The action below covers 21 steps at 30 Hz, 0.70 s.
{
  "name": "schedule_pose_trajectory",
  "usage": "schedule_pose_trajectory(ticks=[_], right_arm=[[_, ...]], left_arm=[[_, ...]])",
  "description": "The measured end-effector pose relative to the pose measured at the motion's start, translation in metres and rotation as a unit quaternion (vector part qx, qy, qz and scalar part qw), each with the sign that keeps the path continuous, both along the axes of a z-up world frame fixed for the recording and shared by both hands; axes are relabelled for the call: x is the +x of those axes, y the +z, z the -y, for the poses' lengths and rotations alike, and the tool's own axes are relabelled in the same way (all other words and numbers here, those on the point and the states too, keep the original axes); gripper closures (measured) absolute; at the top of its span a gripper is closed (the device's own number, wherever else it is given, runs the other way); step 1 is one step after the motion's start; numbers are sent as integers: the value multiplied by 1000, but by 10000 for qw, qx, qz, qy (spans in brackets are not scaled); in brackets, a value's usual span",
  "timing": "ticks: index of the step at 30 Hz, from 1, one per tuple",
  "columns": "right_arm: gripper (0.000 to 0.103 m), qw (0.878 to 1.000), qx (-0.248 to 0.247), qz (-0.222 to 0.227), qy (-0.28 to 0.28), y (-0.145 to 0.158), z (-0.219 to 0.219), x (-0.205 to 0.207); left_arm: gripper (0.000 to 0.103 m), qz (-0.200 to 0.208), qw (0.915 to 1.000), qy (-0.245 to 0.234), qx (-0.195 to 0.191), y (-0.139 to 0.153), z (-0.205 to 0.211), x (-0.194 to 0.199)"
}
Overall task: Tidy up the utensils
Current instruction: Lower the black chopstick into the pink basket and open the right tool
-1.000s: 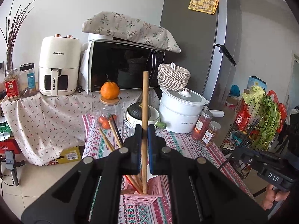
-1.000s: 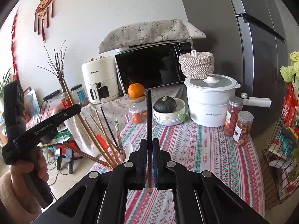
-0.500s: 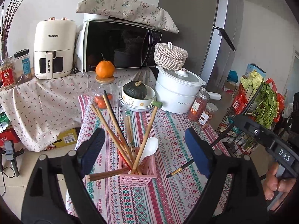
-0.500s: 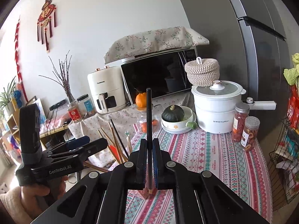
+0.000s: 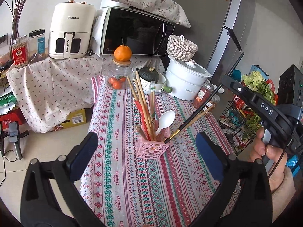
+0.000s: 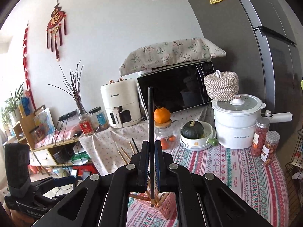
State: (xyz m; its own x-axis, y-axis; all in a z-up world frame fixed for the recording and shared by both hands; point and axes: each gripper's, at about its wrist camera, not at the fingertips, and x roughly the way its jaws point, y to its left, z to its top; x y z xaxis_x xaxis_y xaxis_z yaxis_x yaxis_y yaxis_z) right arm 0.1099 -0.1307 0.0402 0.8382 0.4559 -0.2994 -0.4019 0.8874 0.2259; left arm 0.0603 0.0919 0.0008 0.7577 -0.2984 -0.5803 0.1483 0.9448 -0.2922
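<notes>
"CHANGHONG" marks the air fryer (image 5: 71,31); "HANDMADE" repeats along the tabletop cloth (image 5: 121,170). The left claw (image 5: 146,155) gapes wide above the cloth. The right claw (image 6: 151,163) clamps a black chopstick (image 6: 150,132), its tip at the pink basket (image 5: 152,148) of chopsticks.

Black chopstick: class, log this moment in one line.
left gripper: open, empty | right gripper: shut on black chopstick | chopstick tip at pink basket rim

Microwave (image 5: 136,33), air fryer (image 5: 71,31), white pot (image 5: 186,79)
</notes>
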Motion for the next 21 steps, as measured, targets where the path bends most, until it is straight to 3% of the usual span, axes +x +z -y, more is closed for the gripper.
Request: schedule_pose_trajectory(ticks=[12, 21], right_arm=[[97, 9996, 112, 236, -141, -5, -13, 10], [97, 9997, 165, -143, -82, -34, -22, 26]], left_arm=[[1, -200, 9995, 121, -190, -9, -21, -4], [1, -260, 9995, 117, -148, -12, -19, -1]])
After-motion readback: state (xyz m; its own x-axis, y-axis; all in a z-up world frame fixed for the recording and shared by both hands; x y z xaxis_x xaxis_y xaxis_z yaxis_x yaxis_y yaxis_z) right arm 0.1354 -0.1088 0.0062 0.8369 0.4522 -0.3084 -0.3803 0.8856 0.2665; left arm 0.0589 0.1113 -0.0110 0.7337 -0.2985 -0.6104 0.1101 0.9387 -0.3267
